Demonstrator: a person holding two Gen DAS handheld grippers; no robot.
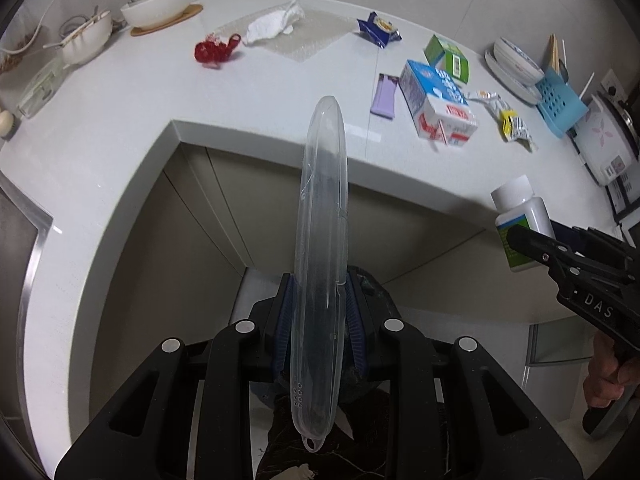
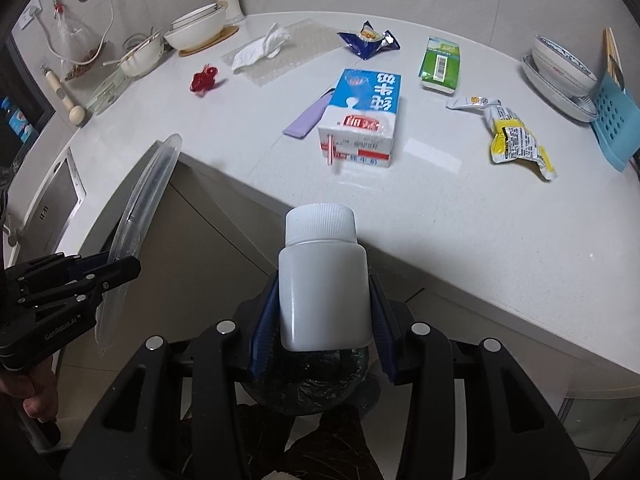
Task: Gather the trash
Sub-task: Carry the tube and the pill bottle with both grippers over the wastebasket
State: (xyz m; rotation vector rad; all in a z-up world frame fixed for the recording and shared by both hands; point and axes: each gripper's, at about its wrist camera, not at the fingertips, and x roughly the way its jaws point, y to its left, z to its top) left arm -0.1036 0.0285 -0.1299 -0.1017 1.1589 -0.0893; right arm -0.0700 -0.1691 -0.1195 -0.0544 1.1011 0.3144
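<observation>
Left wrist view: the left gripper point(image 1: 320, 320) is clamping a long clear plastic lid point(image 1: 322, 216) edge-on between its blue pads, out in front of the white countertop's point(image 1: 120, 128) edge. Farther right, the right gripper point(image 2: 324, 316) is gripping a white plastic pill bottle point(image 2: 322, 280) with a ribbed cap, its jaws partly closed on the bottle's sides. On the counter are lying a red mesh scrap point(image 2: 204, 79), a crumpled white tissue point(image 2: 262, 49), a blue milk carton point(image 2: 362, 114), and a yellow wrapper point(image 2: 516, 142).
</observation>
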